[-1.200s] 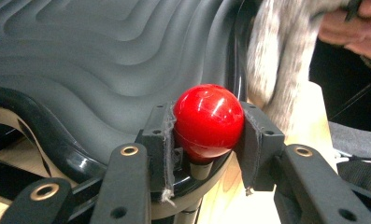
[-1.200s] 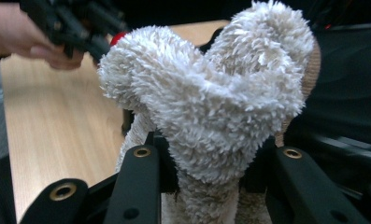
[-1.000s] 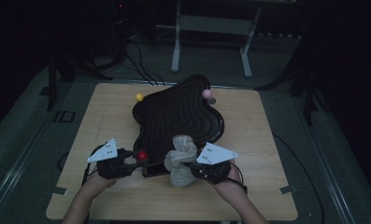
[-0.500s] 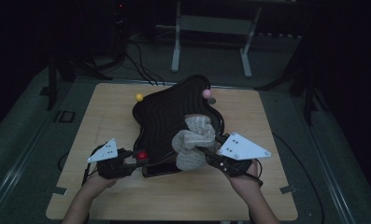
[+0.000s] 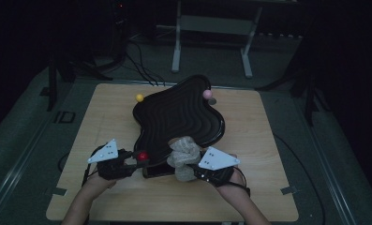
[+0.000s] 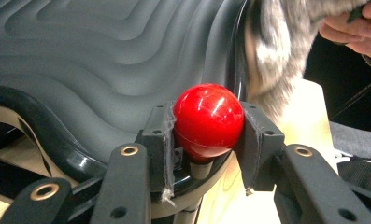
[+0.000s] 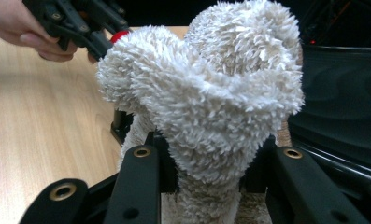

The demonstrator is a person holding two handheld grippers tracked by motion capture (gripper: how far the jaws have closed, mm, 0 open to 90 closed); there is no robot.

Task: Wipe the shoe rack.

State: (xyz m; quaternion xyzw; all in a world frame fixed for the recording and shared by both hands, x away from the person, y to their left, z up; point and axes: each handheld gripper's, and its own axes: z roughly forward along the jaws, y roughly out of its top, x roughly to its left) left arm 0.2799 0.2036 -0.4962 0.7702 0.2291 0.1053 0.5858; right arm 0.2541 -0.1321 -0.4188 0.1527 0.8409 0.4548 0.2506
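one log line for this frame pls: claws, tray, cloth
left claw: shut on red knob at tray rim | right claw: shut on fluffy cloth | black wavy tray: on table, cloth at its near edge

Red ball, fluffy cloth and wavy tray at the near table edge

A glossy red ball (image 6: 208, 122) is pinched at the near rim of a black tray (image 5: 174, 112) with rippled, stepped contours and a wavy outline, lying flat on the wooden table. A bunched white-grey terry cloth (image 7: 206, 98) stands upright against the tray's near rim, just beside the ball.
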